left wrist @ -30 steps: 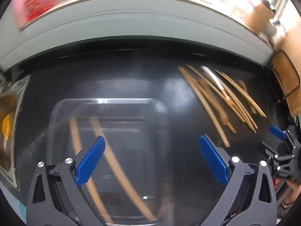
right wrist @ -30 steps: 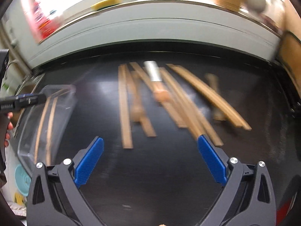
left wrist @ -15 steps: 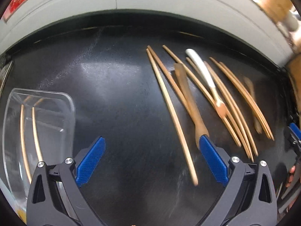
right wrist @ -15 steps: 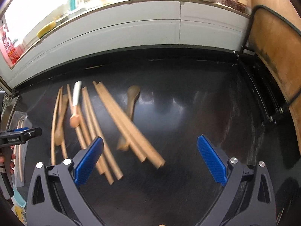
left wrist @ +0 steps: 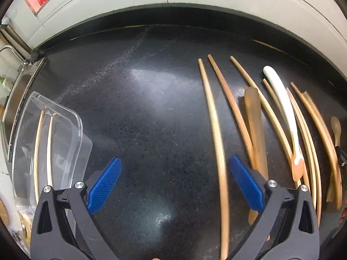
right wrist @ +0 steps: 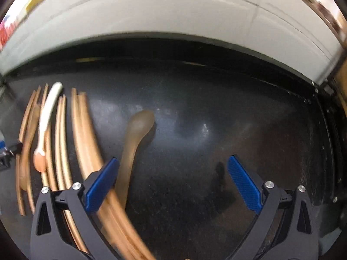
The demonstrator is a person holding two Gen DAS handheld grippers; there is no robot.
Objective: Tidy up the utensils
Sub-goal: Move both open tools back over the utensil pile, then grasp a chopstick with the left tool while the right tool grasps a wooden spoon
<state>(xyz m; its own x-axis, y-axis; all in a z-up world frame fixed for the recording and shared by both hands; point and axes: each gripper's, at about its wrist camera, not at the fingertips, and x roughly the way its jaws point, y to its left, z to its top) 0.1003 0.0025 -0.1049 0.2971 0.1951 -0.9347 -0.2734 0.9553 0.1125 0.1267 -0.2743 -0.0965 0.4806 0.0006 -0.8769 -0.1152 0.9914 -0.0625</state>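
Two chopsticks (left wrist: 42,143) already lie in the clear container (left wrist: 71,117) at nine o'clock; the other utensils rest on the black table (left wrist: 151,112) toward three o'clock. Both grippers are empty, jaws spread: left gripper (left wrist: 175,184), right gripper (right wrist: 171,184). A fetch seems in hand; next, the left should straddle the nearest chopstick (left wrist: 216,130) and pinch.

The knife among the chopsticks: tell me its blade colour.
The knife has a white blade with a light wooden handle, clearest in the left wrist view.
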